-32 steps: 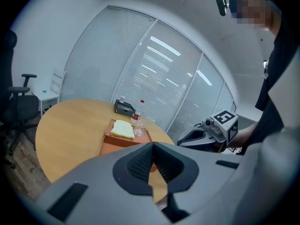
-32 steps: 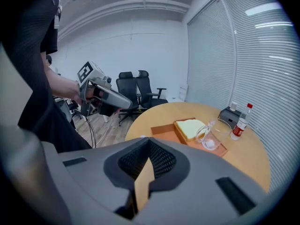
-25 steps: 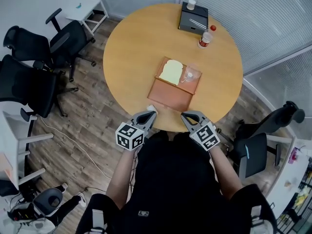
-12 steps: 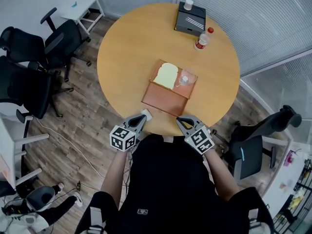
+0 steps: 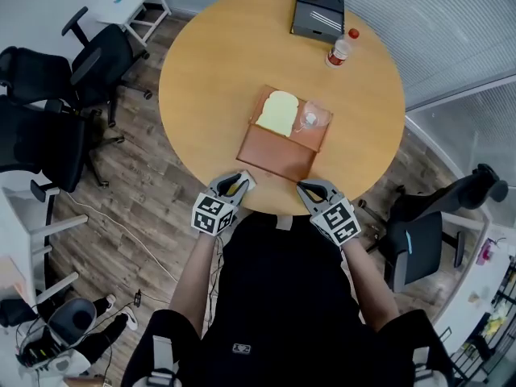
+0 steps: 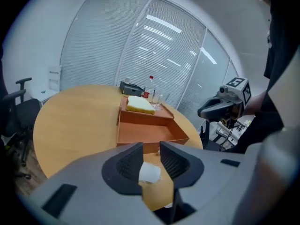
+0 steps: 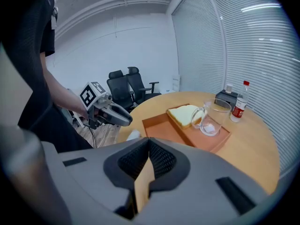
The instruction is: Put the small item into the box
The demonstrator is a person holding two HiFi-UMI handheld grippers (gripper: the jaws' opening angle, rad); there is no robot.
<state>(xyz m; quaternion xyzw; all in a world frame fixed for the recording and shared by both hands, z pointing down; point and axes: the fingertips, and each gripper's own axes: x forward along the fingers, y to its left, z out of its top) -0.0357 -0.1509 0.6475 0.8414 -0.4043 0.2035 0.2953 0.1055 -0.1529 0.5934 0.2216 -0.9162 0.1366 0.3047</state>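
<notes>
A small white item (image 5: 247,181) lies on the round wooden table (image 5: 210,79) near its front edge. In the left gripper view the small white item (image 6: 150,172) sits between the jaws of my left gripper (image 6: 151,149), which are opening, with a gap on its right side. My left gripper (image 5: 236,181) is just left of the brown box (image 5: 274,156). The box (image 6: 150,134) has a bare front compartment; the back one holds a pale yellow slab (image 5: 279,113) and a glass cup (image 5: 311,119). My right gripper (image 5: 309,189) is shut and holds nothing, at the box's near right corner.
A dark case (image 5: 318,16) with a white cup on it and a red-capped bottle (image 5: 342,48) stand at the table's far side. Black office chairs (image 5: 48,95) stand to the left, another (image 5: 427,232) to the right. The person's body is close behind the table edge.
The left gripper's jaws have parted a little around the white item. Both grippers stay at the table's near edge while the head view has shifted slightly.
</notes>
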